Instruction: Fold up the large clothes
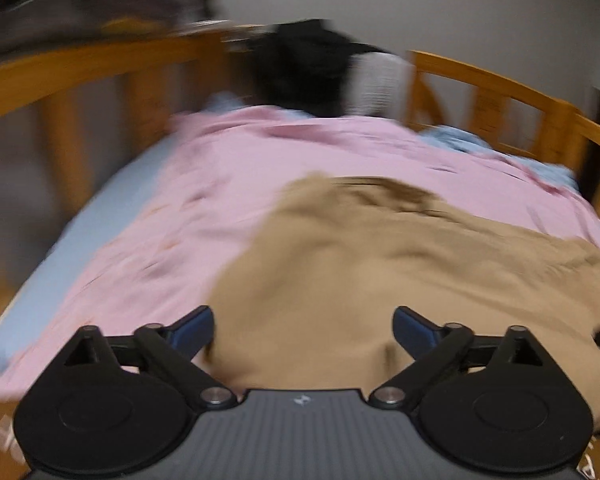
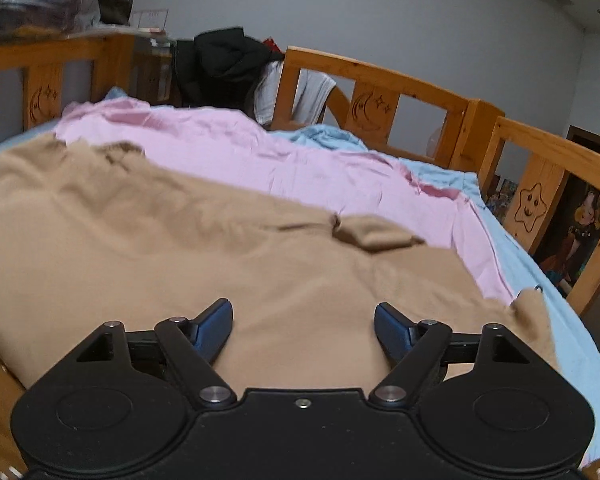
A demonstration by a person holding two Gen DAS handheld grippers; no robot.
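Both jaw pairs, left gripper [image 1: 303,330] and right gripper [image 2: 303,326], stand apart over the tan garment [image 2: 180,248]; we judge it soft, limp, light, best pinched at its near hem corners.

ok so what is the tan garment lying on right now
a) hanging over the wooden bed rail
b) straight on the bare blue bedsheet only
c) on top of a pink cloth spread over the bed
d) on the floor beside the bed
c: the tan garment lies spread over the pink cloth, which shows past its far edge and itself covers the blue sheet.
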